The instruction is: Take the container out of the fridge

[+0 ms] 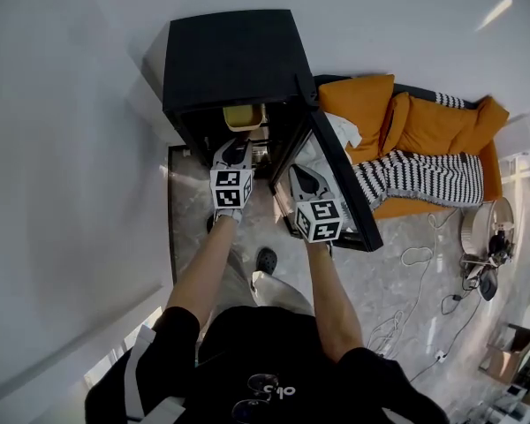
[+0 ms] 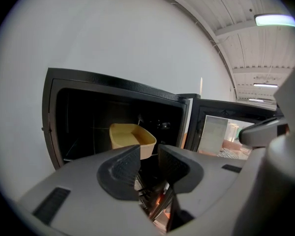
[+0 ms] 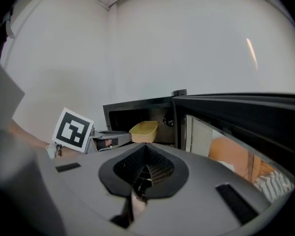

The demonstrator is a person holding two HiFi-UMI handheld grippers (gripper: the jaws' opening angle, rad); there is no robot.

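A small black fridge (image 1: 230,56) stands on the floor against the white wall, its door (image 1: 336,184) swung open to the right. A pale yellow container (image 1: 245,116) (image 2: 130,136) (image 3: 144,128) sits on a shelf inside, upright and uncovered. My left gripper (image 1: 234,153) (image 2: 149,156) hangs just in front of the opening, short of the container. Its jaws stand a little apart with nothing between them. My right gripper (image 1: 302,179) (image 3: 146,149) is shut and empty, lower and to the right, beside the open door.
An orange sofa (image 1: 424,140) with a striped blanket stands right of the fridge. White cables (image 1: 415,299) and a round fan (image 1: 486,237) lie on the marble floor at the right. The door's inner panel (image 2: 226,127) closes off the right side of the opening.
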